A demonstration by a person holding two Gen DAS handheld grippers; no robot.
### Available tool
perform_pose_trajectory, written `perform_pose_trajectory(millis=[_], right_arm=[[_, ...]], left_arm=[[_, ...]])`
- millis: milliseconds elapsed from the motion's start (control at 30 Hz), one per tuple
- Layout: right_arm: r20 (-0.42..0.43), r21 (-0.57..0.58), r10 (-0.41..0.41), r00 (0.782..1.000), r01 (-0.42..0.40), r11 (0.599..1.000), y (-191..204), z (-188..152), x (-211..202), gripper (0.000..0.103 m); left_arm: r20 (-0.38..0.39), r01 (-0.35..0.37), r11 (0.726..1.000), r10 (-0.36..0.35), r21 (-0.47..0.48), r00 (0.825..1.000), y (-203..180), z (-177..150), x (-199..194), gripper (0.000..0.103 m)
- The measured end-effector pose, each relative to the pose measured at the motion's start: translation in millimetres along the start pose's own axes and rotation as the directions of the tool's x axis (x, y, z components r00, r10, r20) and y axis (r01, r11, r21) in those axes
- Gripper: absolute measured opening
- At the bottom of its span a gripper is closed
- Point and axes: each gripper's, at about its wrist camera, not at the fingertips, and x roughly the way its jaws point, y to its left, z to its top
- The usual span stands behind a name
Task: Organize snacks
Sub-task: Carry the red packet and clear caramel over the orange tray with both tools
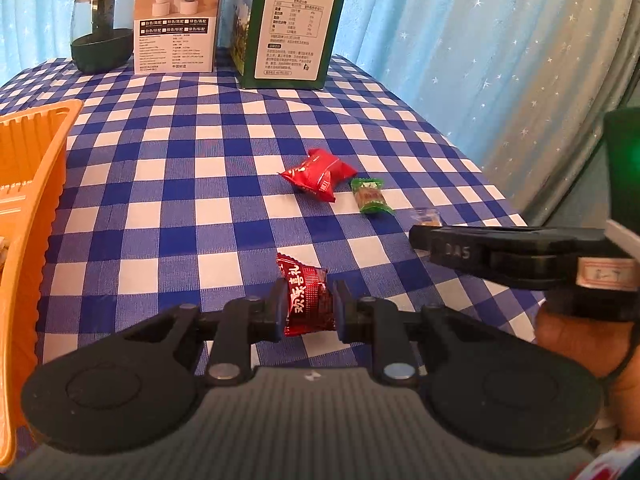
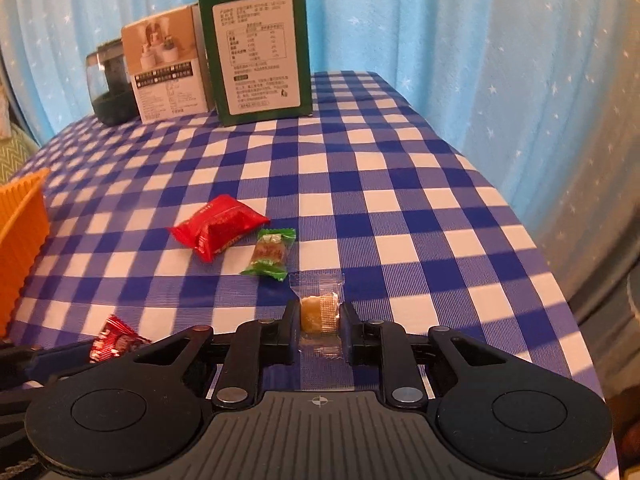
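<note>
Clear-wrapped yellow candy point(image 2: 319, 312) shows pinched by right gripper point(image 2: 319, 330) only from right wrist.

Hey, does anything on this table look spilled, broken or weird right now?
Nothing stands out. The red snack pack and green candy lie loose on the tablecloth, unspilled; both boxes behind stand upright.

- You face a table under a blue-and-white checked tablecloth point(image 1: 192, 184), its weave slightly rippled.
- Behind it you see a light blue curtain point(image 1: 460, 40) with small white stars, hanging in vertical folds.
- At your far left, a green zigzag-patterned fabric point(image 2: 14, 152) shows.
- Light is soft, even.
</note>
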Motion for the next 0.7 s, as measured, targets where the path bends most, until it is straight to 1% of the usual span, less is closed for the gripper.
perform_pose_trajectory(millis=[200, 400, 500, 700], right_arm=[[0.024, 0.051, 0.018, 1.0, -0.019, 0.998, 6.0, -6.3, -26.7, 0.021], [0.033, 0.128, 0.015, 0.999, -0.019, 0.992, 5.8, -26.3, -56.0, 0.021], [0.027, 0.181, 0.022, 0.999, -0.027, 0.983, 5.3, -38.7, -70.9, 0.021], [0.046, 0.21, 0.044, 0.998, -0.053, 0.976, 10.8, -51.6, -106.8, 0.021]], left_arm=[[0.002, 0.0, 1.0, 0.0, 0.003, 1.0, 2.1, -5.8, -15.1, 0.021], [0.004, 0.002, 1.0, -0.002, 0.012, 1.0, 3.5, -11.1, -35.3, 0.021], [0.008, 0.005, 1.0, -0.005, 0.018, 1.0, 4.4, -15.7, -48.8, 0.021], [0.021, 0.008, 1.0, -0.009, 0.026, 1.0, 8.6, -28.7, -84.5, 0.021]])
